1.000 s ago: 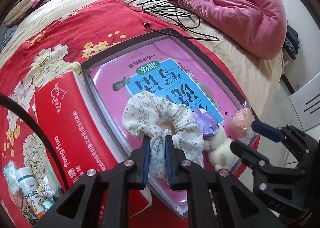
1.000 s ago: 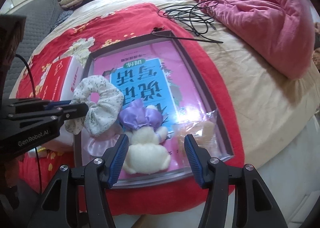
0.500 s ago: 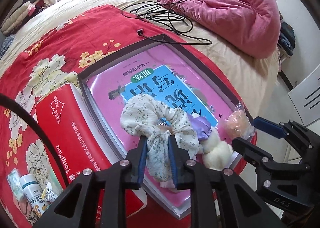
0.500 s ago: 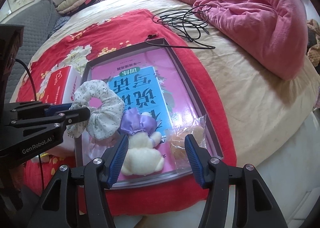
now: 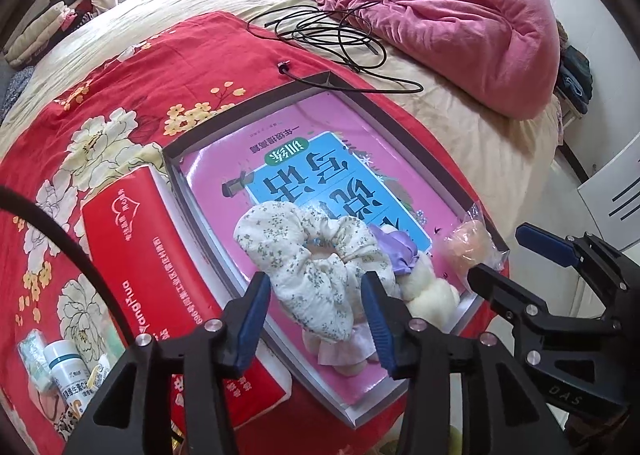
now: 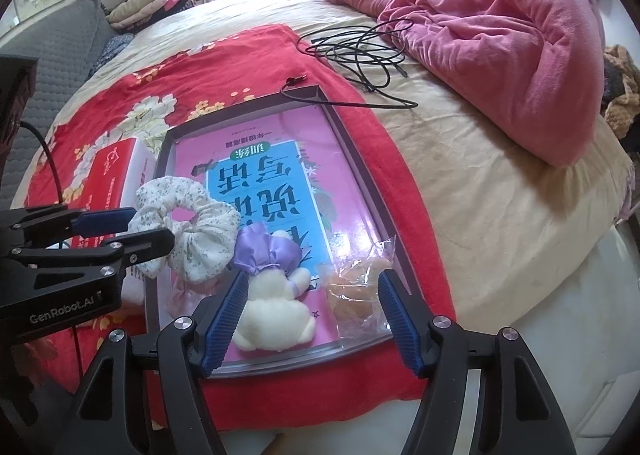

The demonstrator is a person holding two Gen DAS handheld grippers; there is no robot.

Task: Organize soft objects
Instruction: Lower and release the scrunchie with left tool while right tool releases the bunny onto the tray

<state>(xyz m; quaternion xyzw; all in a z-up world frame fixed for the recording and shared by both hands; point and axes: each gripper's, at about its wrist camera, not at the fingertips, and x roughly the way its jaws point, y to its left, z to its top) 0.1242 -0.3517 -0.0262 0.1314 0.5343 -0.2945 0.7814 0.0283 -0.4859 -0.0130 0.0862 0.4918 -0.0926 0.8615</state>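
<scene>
black cable [image 5: 340, 39] coiled beside pink duvet [image 5: 460, 11]; red tissue pack [image 5: 160, 275] just beside the tray.

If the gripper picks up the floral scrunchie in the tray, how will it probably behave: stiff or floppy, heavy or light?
The floral scrunchie is gathered, puffy fabric, so it will probably squash and droop rather than keep its ring shape. It looks light for its bulk. It leans against the plush toy, so lifting it may nudge that toy.
</scene>
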